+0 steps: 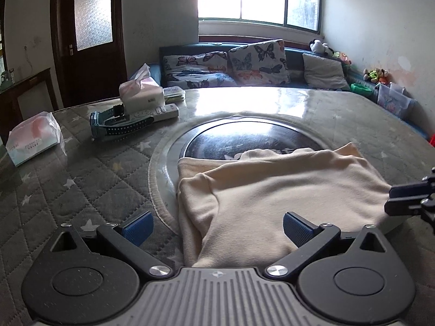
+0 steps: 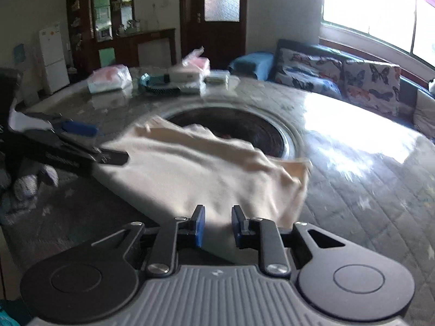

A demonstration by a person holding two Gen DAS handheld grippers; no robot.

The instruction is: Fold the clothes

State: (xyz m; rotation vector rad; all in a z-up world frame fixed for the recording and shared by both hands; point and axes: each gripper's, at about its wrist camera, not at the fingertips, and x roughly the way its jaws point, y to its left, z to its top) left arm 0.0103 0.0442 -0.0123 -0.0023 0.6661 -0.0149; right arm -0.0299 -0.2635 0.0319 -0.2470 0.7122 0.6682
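Observation:
A cream garment (image 1: 274,198) lies folded on the round table, partly over the dark centre disc (image 1: 252,138). My left gripper (image 1: 217,228) is wide open, its blue pads either side of the garment's near edge, holding nothing. In the right wrist view the garment (image 2: 195,168) is blurred, with one corner lifted at the right. My right gripper (image 2: 217,226) has its jaws partly closed with the garment's near edge between the pads; I cannot tell whether they pinch the cloth. The left gripper (image 2: 81,141) shows at the garment's left edge. The right gripper's tip (image 1: 407,198) shows at the garment's right side.
The table has a grey quilted star cover (image 1: 81,179). At its far left stand tissue packs (image 1: 32,138), a tissue box (image 1: 141,92), a remote (image 1: 155,112) and a blue watch (image 1: 117,125). A sofa with butterfly cushions (image 1: 255,62) runs behind the table.

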